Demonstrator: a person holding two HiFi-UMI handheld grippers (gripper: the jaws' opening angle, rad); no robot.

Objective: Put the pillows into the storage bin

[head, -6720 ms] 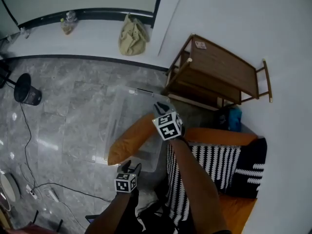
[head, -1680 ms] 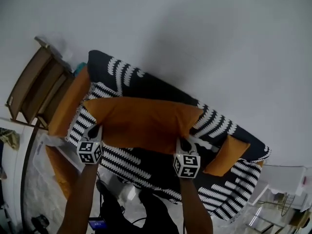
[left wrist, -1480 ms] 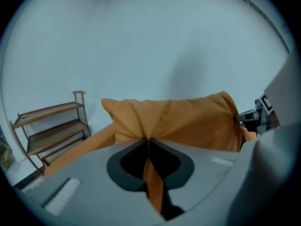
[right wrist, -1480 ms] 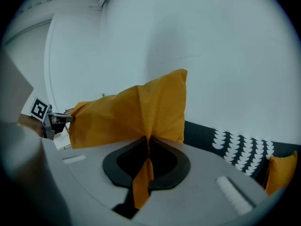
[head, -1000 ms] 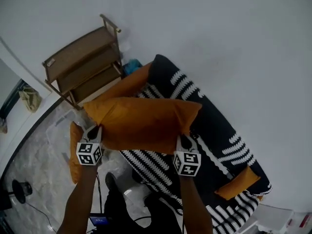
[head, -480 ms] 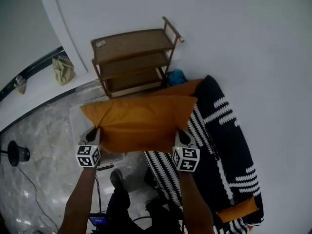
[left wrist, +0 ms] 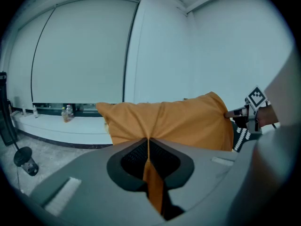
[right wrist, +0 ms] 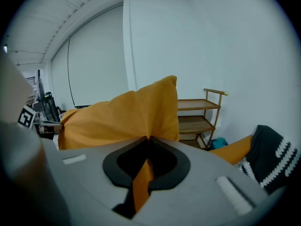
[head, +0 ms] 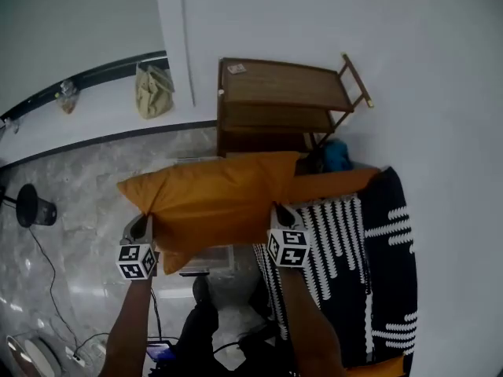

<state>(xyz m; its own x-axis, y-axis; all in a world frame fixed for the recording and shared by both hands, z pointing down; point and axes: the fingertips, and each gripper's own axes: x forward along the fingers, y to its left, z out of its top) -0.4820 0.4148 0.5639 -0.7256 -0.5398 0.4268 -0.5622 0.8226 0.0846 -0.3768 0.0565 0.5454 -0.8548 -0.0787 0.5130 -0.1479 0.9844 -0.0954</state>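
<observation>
**Orange pillow carried between two grippers above the marble floor**

Working the rig remotely, I had the left gripper (head: 141, 226) and the right gripper (head: 281, 211) each clamped tight on the near edge of one orange pillow (head: 212, 201), one near each end. In the left gripper view a fold of orange cloth was pinched flat between that gripper's (left wrist: 148, 144) closed jaws, and the pillow (left wrist: 174, 121) spread out beyond them. The right gripper view showed the same grip, cloth squeezed in the gripper (right wrist: 149, 144) and the pillow (right wrist: 120, 119) bulging ahead.

The pillow hung lengthwise in the air, clear of every surface. Below it, part of a clear storage bin (head: 207, 255) showed on the grey marble floor (head: 78, 179); most of the bin was hidden.

To the right stood a black-and-white striped sofa (head: 350, 238), with a second orange pillow (head: 334, 184) lying along its far end. Beyond that, a wooden shelf rack (head: 275, 100) stood against the white wall. A tan bag (head: 153, 91) sat on a ledge farther left.
</observation>
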